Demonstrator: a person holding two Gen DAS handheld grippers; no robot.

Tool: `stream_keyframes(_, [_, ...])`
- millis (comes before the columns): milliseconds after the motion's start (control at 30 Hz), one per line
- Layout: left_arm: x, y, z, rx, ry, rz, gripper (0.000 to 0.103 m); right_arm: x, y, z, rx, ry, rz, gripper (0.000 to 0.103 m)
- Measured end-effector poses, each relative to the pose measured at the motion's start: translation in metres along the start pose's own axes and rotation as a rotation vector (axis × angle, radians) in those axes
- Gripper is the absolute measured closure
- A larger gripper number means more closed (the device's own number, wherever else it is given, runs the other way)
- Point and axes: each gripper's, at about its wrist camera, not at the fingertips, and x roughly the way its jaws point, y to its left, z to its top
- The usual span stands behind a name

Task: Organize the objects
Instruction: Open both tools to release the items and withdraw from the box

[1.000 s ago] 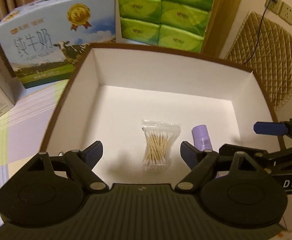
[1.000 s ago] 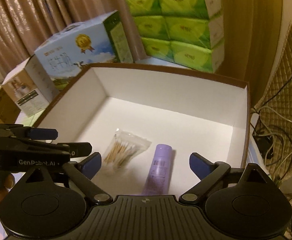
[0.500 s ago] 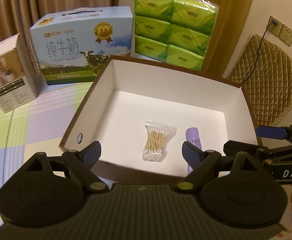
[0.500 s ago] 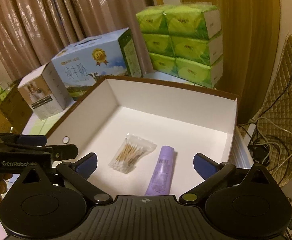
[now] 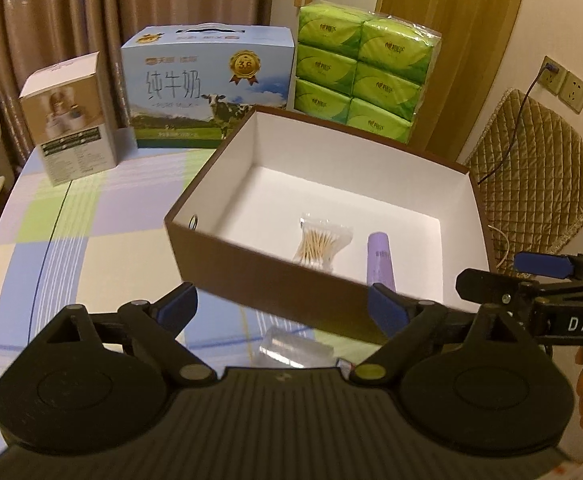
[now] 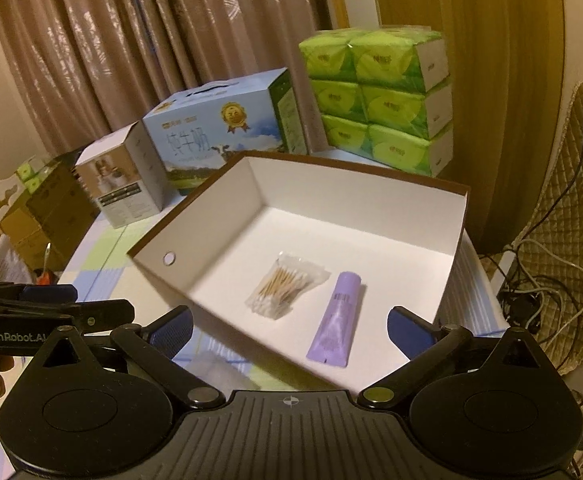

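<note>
A brown box (image 5: pixel 275 276) with a white inside stands on the checked tablecloth. A bag of cotton swabs (image 5: pixel 319 244) and a purple tube (image 5: pixel 379 260) lie side by side on its floor. The right wrist view shows the same swabs (image 6: pixel 283 284) and tube (image 6: pixel 337 320). My left gripper (image 5: pixel 282 307) is open and empty, held back from the box's near wall. Below it on the cloth, in front of the box, lies a blurred clear plastic item (image 5: pixel 291 346). My right gripper (image 6: pixel 289 328) is open and empty above the box's near corner. Each gripper shows at the edge of the other's view.
Behind the box stand a blue milk carton (image 5: pixel 207 92), a small white and tan carton (image 5: pixel 71 120) and stacked green tissue packs (image 5: pixel 363 84). A quilted cushion (image 5: pixel 531 168) and loose cables (image 6: pixel 539 280) sit to the right. Curtains hang behind.
Both grippers have drawn back and up from over the box; its near wall and the table now show. The clear plastic item has come into view. Swabs and tube have not moved.
</note>
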Motion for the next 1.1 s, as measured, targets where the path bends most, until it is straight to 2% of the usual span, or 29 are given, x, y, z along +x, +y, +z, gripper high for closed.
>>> stream_keyframes(500, [-0.051,-0.002,-0.075,-0.070,0.036,0.035,0.013,-0.037,0.009,-0.045,-0.061,0.052,0.065,0.002])
stream_keyframes(833, [-0.062,-0.015,-0.124,-0.073,0.099,0.071,0.013,-0.045,0.002,-0.075,-0.069,0.115,0.097,0.002])
stream_keyframes(1100, [-0.062,-0.021,-0.147,-0.088,0.126,0.095,0.013,-0.048,-0.003,-0.092,-0.061,0.151,0.111,0.002])
